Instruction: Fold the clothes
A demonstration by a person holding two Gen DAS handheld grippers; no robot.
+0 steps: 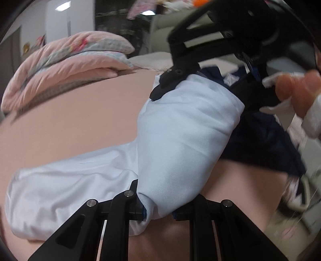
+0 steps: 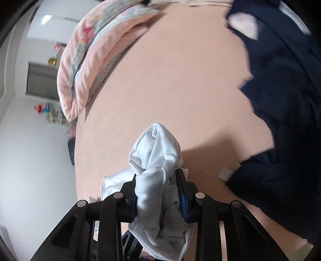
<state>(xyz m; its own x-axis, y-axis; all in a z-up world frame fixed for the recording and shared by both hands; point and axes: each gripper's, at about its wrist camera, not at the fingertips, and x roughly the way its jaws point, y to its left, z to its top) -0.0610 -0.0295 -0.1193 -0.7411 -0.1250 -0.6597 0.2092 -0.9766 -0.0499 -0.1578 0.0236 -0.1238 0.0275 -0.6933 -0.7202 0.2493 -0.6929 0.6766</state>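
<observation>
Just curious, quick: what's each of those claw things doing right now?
Left gripper: shut on the pale blue garment.
Right gripper: shut on the same garment, bunched.

We see soft, even indoor light, with a ceiling lamp (image 2: 47,19) glaring white at upper left. Fisheye curvature bends both views inside dark corners. Motion blur smears the dark clothes (image 2: 284,112); a shadow (image 2: 210,144) falls across the pink surface (image 2: 170,80).
</observation>
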